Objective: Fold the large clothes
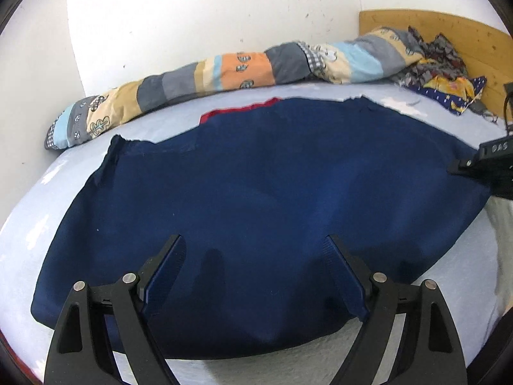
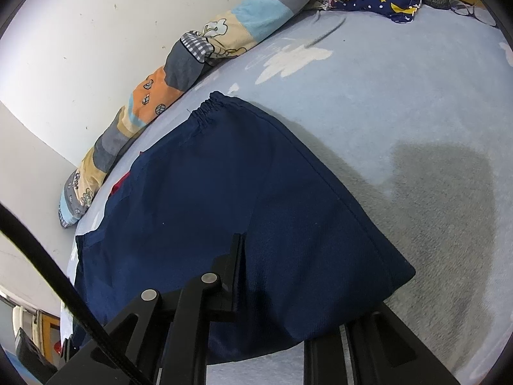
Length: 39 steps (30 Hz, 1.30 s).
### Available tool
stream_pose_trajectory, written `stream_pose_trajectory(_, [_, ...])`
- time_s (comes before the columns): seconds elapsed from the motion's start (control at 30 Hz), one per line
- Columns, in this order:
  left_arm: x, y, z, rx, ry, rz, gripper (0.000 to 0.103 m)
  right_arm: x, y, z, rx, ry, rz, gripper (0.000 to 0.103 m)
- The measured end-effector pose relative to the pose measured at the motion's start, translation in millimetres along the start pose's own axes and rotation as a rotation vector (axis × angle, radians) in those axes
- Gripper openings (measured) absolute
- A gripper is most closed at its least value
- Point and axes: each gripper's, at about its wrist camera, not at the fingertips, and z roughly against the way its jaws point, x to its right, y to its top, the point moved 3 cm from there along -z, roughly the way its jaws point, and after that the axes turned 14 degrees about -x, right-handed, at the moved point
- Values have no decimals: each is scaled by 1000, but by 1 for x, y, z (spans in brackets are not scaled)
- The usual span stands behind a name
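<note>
The dark blue garment [image 1: 256,199] lies spread on the bed [image 1: 41,199], its long axis running side to side along the near edge of the mattress, with its far edge reaching toward the rolled patchwork quilt [image 1: 192,80] against the wall. The left gripper [image 1: 256,276] hovers over the near hem, released, its jaws standing wide apart with only flat cloth beneath them and nothing pinched. The right gripper [image 2: 253,272] sits at the garment's right end, near the bed's front edge; one finger [image 2: 235,266] shows above the cloth and a fold of blue fabric drapes over the other, so it looks clenched on that corner, though the contact itself is covered. Judging by this, the left gripper is the free one and the nearer to the unheld near hem, which lies directly ahead of and below it.
</note>
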Motion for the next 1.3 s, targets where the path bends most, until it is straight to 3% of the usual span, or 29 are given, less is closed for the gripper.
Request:
stream_pose_trajectory(0.67, [3,1,-1,0,11,-12,86,2,-1,-1,-6,6,-6,20])
stream_pose_trajectory(1.3, [6,3,8,49,12,-34,86,1,-1,-4,-4,-6,-1,21])
